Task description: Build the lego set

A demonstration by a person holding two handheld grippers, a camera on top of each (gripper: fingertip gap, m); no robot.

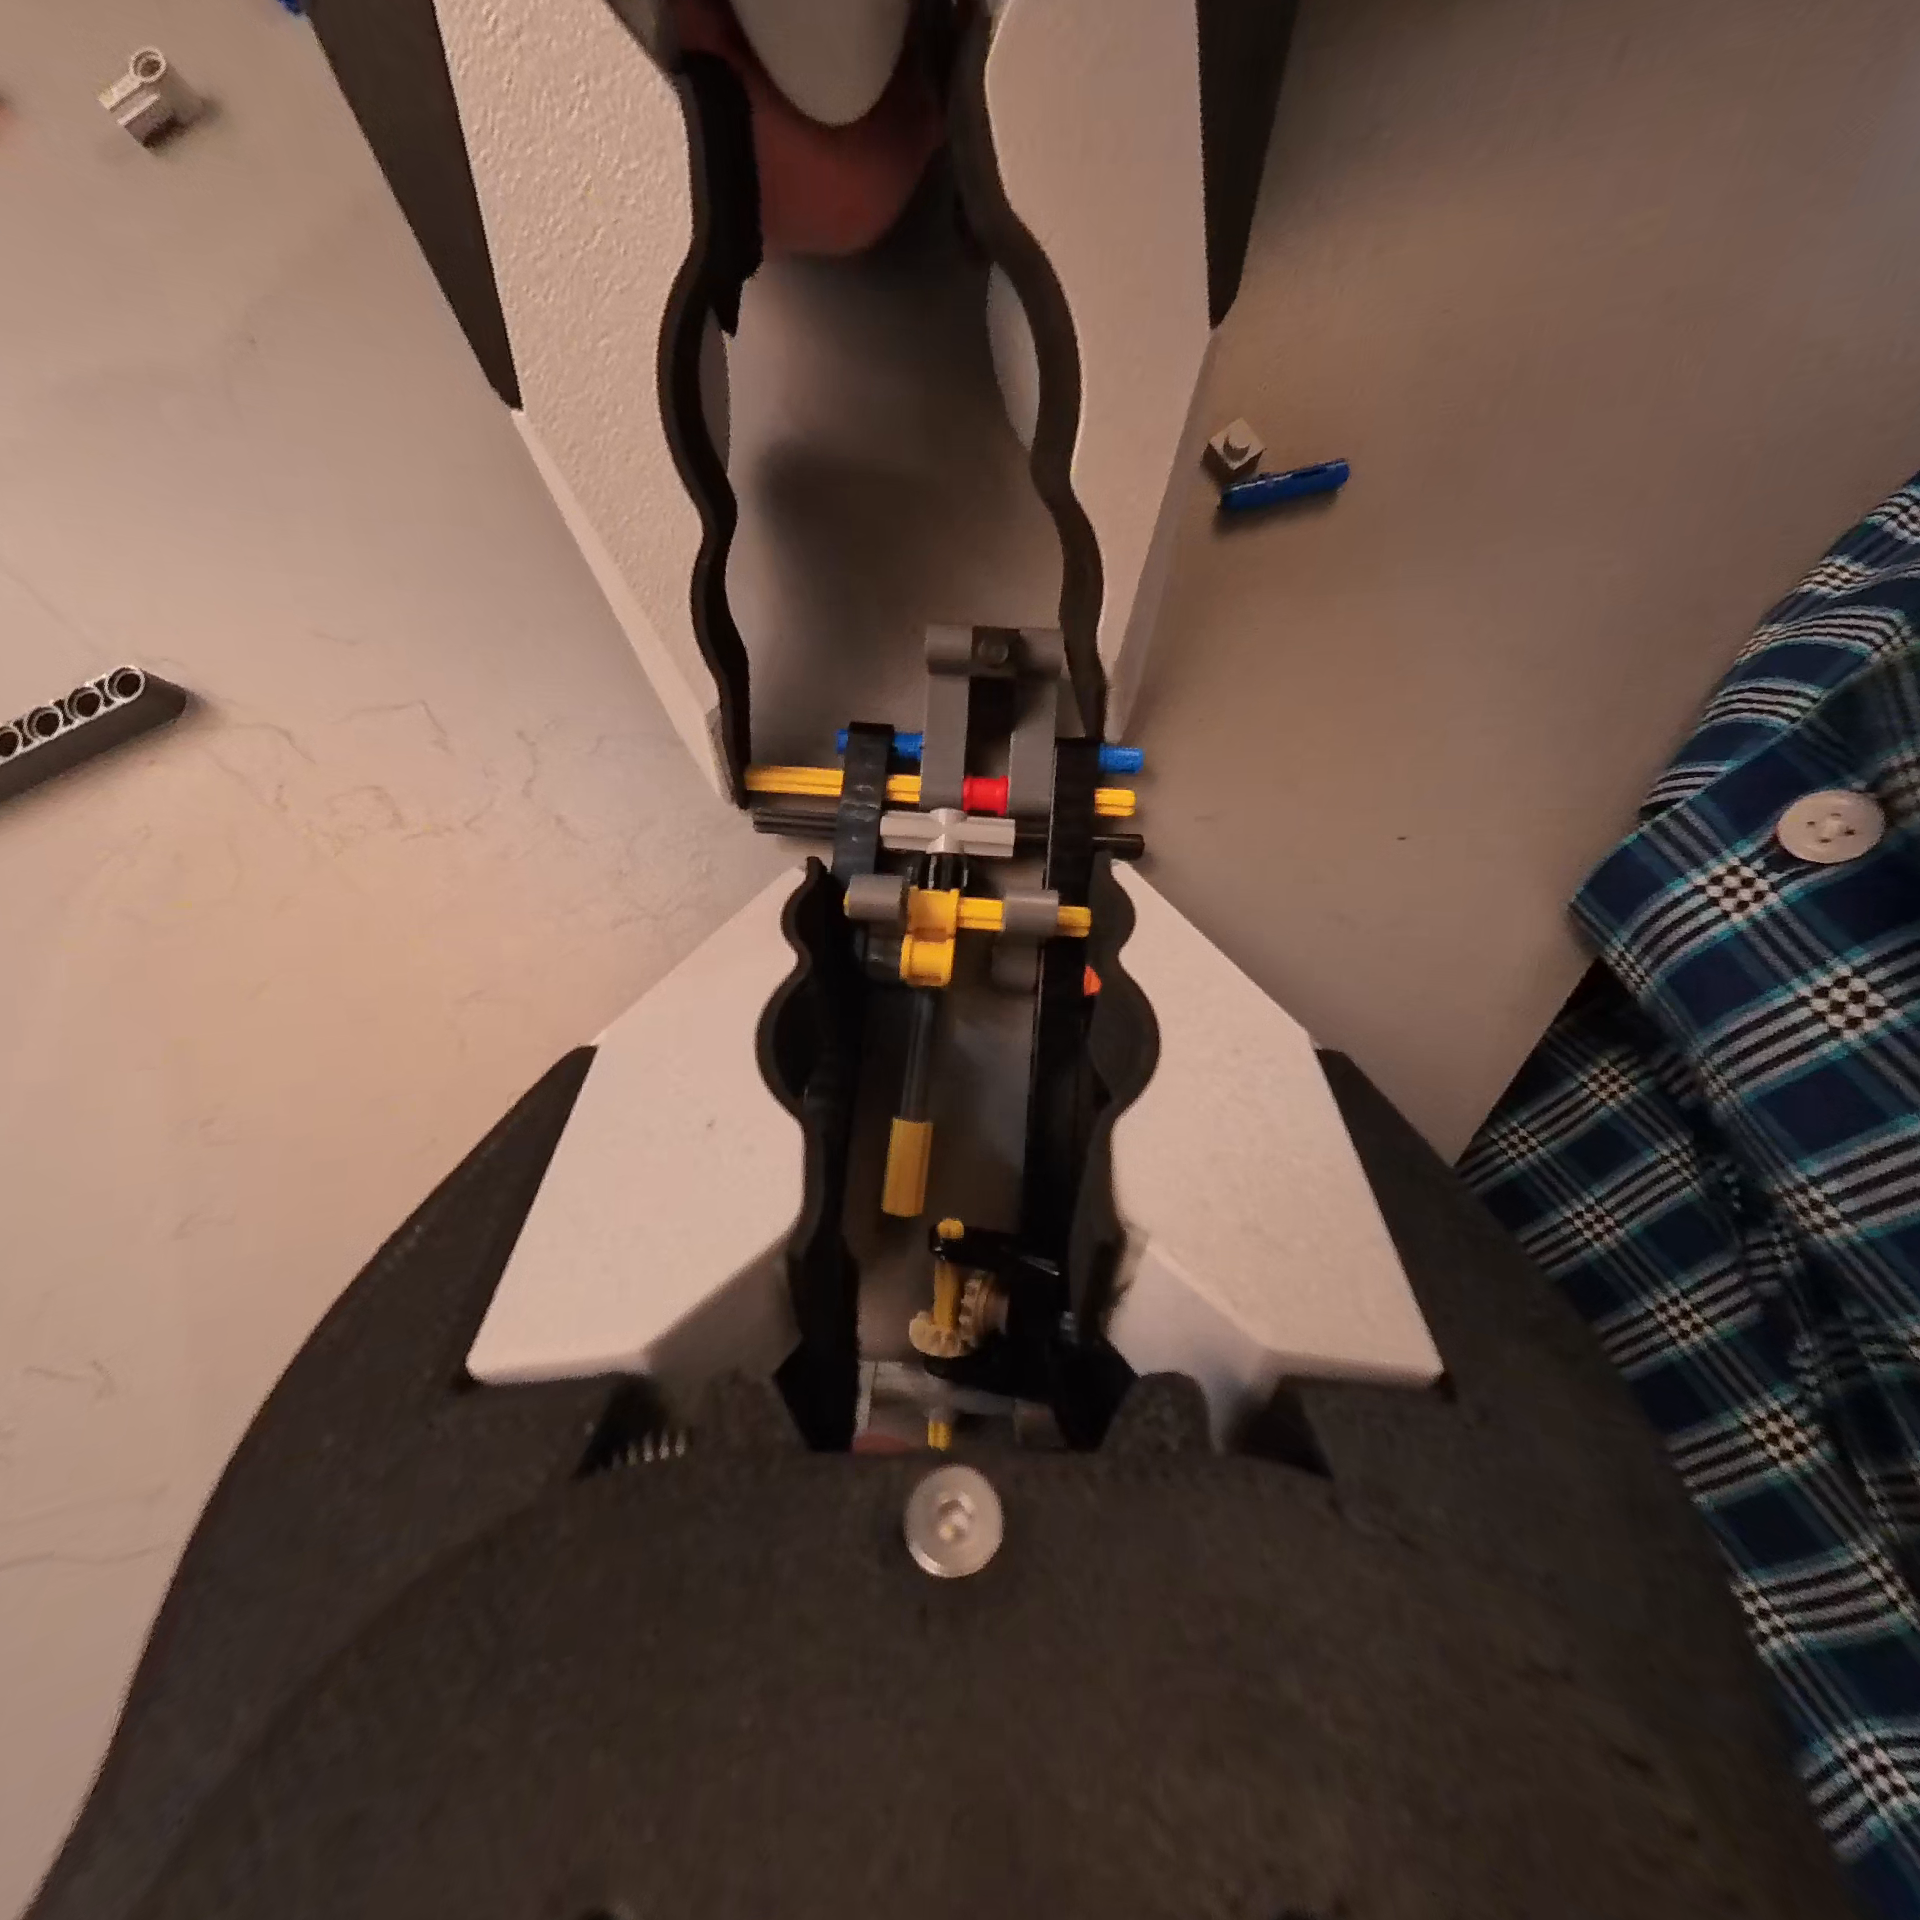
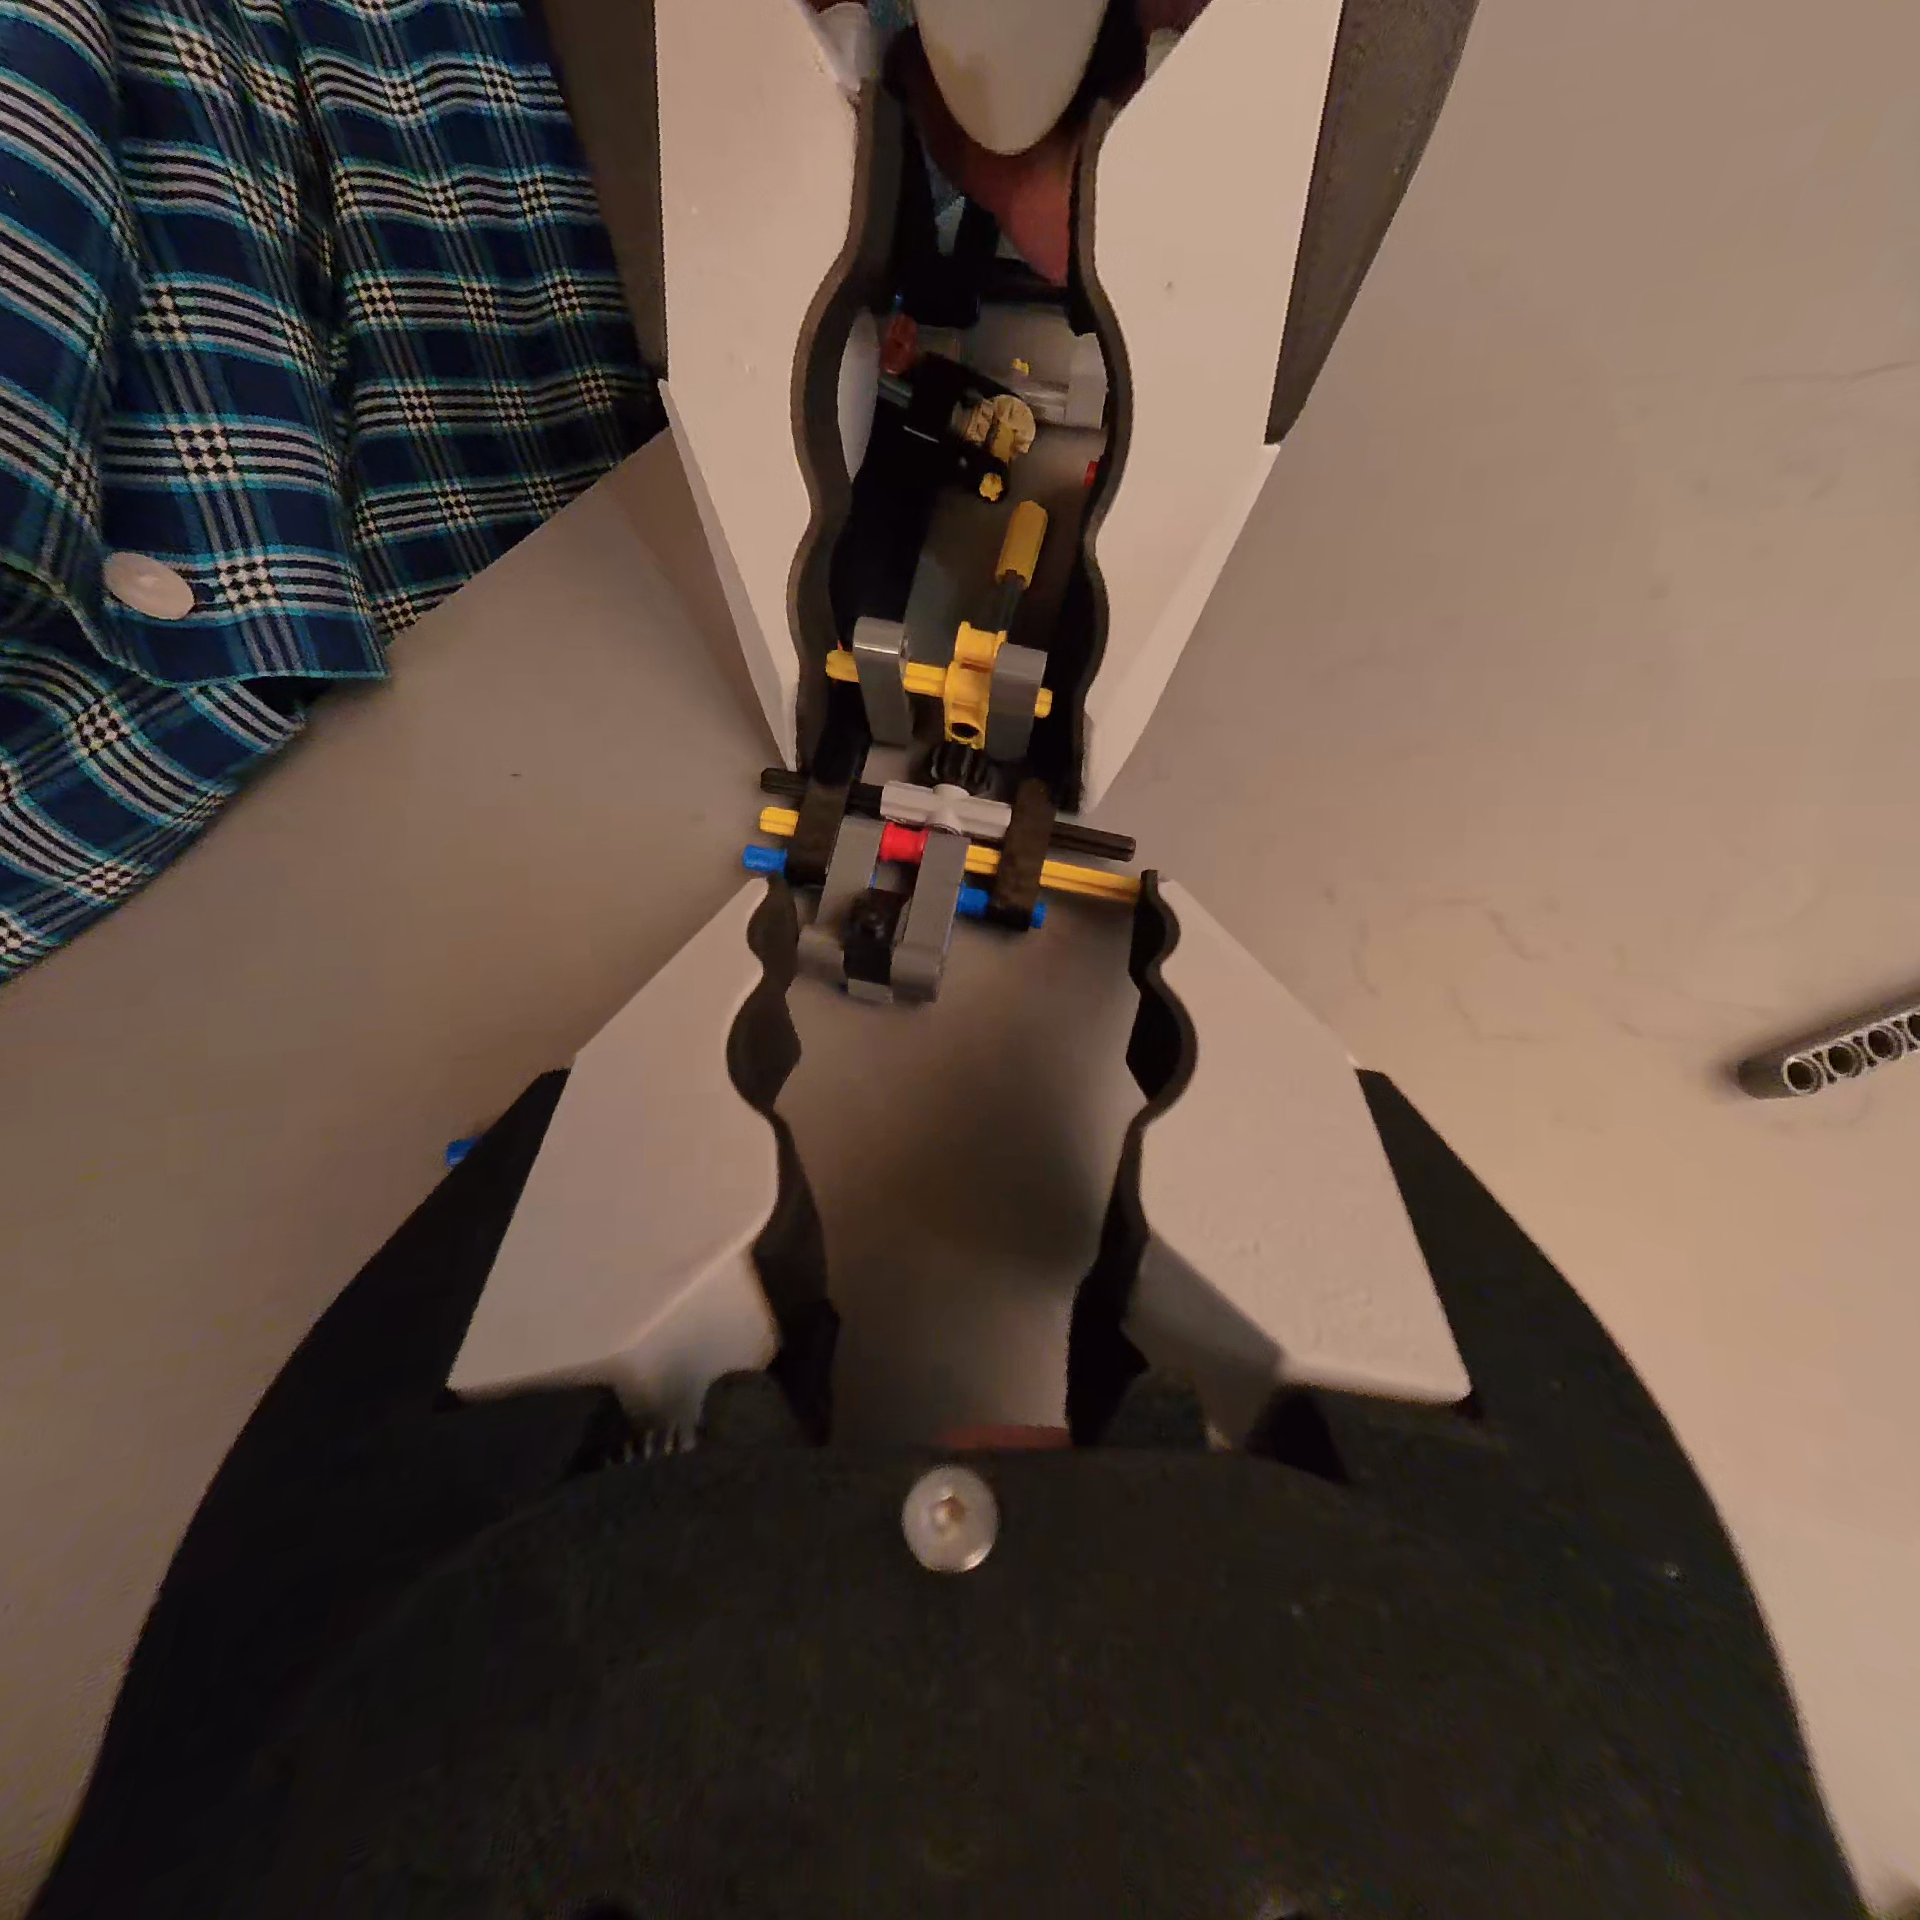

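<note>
A lego assembly (image 1: 961,914) of black beams, grey connectors, yellow and black axles, blue pins and a red bush is held above the beige table. My left gripper (image 1: 966,904) is shut on its long black sides, with tan gears deep between the fingers. My right gripper (image 2: 961,899) faces it from the opposite side with its jaws apart around the assembly's grey forked end (image 2: 888,940). Its right fingertip (image 2: 1151,904) touches the end of a yellow axle (image 2: 1081,878). The left gripper also shows in the right wrist view (image 2: 940,769), and the right gripper in the left wrist view (image 1: 912,758).
Loose parts lie on the table (image 1: 312,935): a dark grey holed beam (image 1: 83,727) (image 2: 1839,1060), a light grey connector (image 1: 151,99), a grey studded piece (image 1: 1236,449) beside a blue piece (image 1: 1283,486). A person's blue plaid shirt (image 1: 1766,1039) (image 2: 208,416) is close by. Left and right tips are no more than a few centimetres apart.
</note>
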